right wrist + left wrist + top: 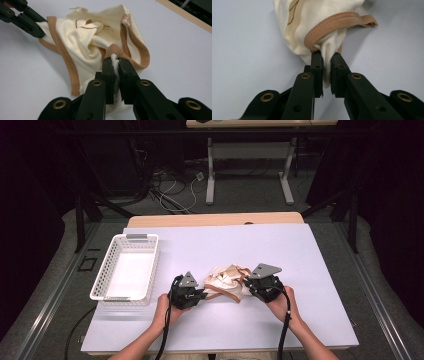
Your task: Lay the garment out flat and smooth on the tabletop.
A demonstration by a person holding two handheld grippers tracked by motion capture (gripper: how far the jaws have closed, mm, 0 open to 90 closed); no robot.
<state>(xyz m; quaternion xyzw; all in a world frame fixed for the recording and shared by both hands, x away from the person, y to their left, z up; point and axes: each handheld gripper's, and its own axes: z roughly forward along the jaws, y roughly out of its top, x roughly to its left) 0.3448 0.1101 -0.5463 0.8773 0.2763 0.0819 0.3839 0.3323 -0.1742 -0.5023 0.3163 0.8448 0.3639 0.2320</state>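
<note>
Grippers pinching a crumpled cream garment from both sides on the white table.

Lying bunched near the front middle of the table [280,250], the cream garment [227,281] with tan binding is sitting between the two grippers, well right of the white basket [127,265]. The left gripper [326,56] is clamping a fold of cream cloth just below the tan edging, its jaws nearly together with the fabric squeezed between the pads. The right gripper [115,60] is gripping the opposite side likewise, jaws almost closed on a tuft of cloth beside a tan band. Seemingly a small vest or bodysuit, though the bunching is making that hard to tell.
</note>
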